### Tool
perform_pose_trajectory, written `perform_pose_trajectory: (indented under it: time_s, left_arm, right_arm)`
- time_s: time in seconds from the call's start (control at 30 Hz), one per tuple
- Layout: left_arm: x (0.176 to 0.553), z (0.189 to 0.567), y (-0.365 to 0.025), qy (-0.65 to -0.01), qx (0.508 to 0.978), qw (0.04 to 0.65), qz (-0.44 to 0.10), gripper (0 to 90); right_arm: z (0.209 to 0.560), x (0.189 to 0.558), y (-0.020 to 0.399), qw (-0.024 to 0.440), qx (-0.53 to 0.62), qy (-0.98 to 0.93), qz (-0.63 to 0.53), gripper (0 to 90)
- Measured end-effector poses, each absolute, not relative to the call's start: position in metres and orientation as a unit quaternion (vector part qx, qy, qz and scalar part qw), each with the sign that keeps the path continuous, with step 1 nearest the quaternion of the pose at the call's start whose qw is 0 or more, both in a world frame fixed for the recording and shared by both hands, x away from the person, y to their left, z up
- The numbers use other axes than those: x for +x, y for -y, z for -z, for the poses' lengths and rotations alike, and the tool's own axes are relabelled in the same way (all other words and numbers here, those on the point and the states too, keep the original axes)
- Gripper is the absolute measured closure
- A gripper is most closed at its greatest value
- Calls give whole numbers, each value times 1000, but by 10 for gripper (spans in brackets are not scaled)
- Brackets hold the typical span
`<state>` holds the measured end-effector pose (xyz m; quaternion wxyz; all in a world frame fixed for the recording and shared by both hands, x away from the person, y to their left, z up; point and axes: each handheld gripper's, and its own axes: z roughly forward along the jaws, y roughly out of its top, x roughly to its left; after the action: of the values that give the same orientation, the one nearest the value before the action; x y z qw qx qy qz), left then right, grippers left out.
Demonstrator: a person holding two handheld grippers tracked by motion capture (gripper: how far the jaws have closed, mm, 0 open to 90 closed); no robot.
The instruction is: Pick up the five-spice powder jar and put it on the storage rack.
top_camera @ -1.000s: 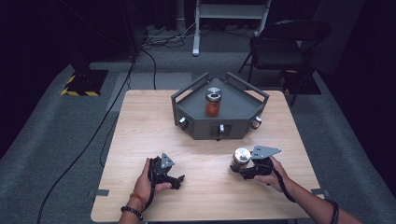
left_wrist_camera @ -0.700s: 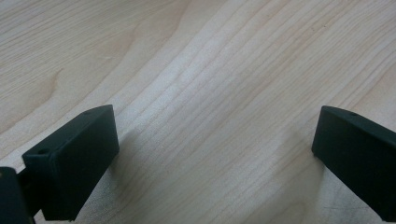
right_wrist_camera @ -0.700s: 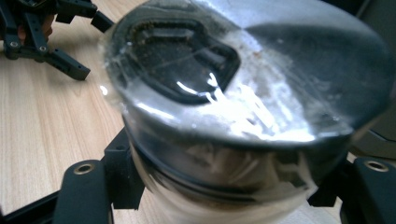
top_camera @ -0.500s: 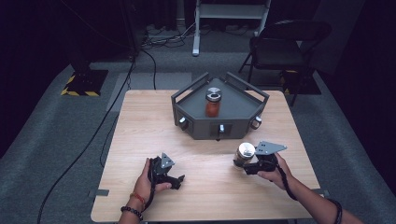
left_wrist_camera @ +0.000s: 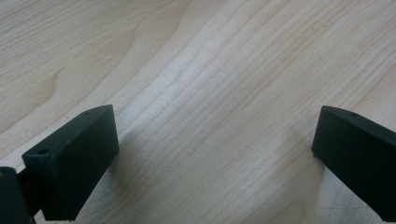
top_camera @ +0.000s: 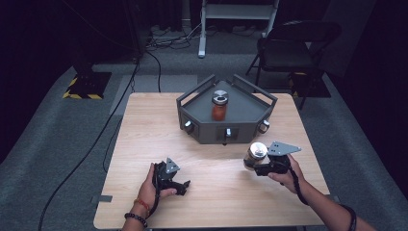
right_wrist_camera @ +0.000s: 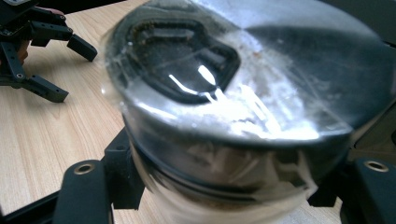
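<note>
Near the desk's front edge, my left gripper [top_camera: 174, 180] rests idle on the bare light wooden desk [top_camera: 144, 125], jaws spread wide around nothing. My right gripper [top_camera: 257, 161], toward the right edge, clamps a silver-lidded glass jar [top_camera: 255, 154], probably bound for the grey angular metal tray [top_camera: 250, 91] at the back edge, where an orange-filled jar [top_camera: 219, 108] stands.

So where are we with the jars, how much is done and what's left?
Done, it seems: one jar with orange contents stands in the dark grey tray. In hand: the right tongs are shut on a second jar with a silver lid, held near the tray's front right. Left: that jar isn't in the tray yet. The left tongs are open and empty over the table.
</note>
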<state>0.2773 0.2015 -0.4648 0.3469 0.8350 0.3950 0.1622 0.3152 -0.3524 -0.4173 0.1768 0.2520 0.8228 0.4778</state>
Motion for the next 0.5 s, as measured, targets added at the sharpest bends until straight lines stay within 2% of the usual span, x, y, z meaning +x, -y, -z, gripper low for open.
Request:
perform_pose_trajectory:
  time_s: [0.5]
  left_arm:
    - [277, 465, -201, -395, 835, 347, -162, 4]
  right_arm:
    - [408, 311, 349, 193, 258, -820, -474, 307]
